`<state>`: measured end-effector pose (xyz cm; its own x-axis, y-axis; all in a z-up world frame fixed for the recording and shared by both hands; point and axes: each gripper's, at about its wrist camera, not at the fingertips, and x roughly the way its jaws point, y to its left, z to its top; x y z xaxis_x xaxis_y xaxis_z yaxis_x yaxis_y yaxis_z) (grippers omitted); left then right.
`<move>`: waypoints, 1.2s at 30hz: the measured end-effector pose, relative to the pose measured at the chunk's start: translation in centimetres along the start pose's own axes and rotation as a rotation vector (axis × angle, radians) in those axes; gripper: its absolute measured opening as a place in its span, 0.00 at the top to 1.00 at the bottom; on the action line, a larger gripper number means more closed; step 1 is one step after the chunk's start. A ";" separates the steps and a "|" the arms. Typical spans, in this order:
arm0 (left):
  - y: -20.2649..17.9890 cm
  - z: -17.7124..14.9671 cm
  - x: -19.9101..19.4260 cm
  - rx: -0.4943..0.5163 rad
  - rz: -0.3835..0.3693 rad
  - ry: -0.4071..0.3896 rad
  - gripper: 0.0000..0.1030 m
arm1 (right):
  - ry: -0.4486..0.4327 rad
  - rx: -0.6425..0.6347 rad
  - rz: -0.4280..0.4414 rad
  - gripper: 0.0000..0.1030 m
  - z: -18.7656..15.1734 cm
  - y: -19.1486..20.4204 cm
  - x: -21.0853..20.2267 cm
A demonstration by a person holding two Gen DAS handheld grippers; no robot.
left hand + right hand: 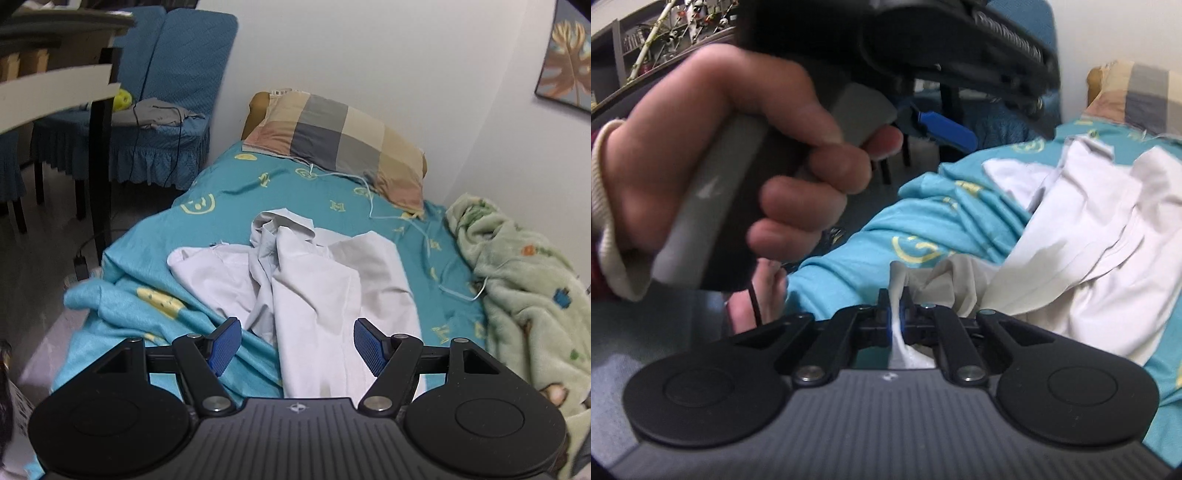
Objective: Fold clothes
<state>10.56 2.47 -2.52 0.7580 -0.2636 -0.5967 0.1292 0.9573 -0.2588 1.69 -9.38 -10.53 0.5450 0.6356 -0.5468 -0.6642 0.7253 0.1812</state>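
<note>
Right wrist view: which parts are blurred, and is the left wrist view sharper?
Right wrist view: the person's hand close to the lens is soft, and the crumpled white cotton shirt is slightly smeared. Left wrist view: sharper overall, with fisheye bending at the edges.

crumpled white shirt [317,280], heaped on teal bedsheet [236,184]

1. Left gripper [297,345]: jaws spread wide, blue pads [224,345] facing each other with nothing between them.
2. Right gripper [896,308]: jaws pressed nearly together, pinching a fold of white cloth [1089,236].
3. Left hand [738,155], seen from the right wrist: wrapped around the left gripper's grey handle, fingers curled underneath, cream cuff at the wrist.
</note>
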 end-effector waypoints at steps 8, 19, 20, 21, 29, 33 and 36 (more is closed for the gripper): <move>-1.1 2.0 5.9 0.094 0.007 0.051 0.32 | -0.147 0.191 -0.170 0.91 1.0 -4.1 -3.7; 0.5 0.8 15.0 -0.011 -0.144 0.105 0.69 | -0.284 0.315 -0.317 0.36 1.3 -8.3 -5.9; 0.1 0.4 15.2 0.001 -0.152 0.109 0.85 | -0.294 0.318 -0.332 0.36 1.3 -8.6 -6.1; -0.3 0.2 15.2 0.023 -0.150 0.102 0.98 | -0.303 0.321 -0.346 0.36 1.3 -9.0 -6.3; -4.7 -1.1 9.6 0.040 -0.376 0.077 1.00 | -0.377 0.346 -0.465 0.36 1.5 -11.5 -7.7; -6.4 -3.9 8.1 0.061 -0.426 0.230 0.99 | -0.364 0.349 -0.479 0.36 3.8 -13.0 -8.3; -5.9 -4.8 7.6 0.049 -0.413 0.287 0.98 | -0.342 0.348 -0.479 0.36 6.1 -14.2 -8.8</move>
<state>12.51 -5.72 -9.18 0.4315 -0.6369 -0.6389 0.4163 0.7689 -0.4853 9.45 -23.65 -3.36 0.9068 0.2300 -0.3533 -0.1375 0.9536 0.2678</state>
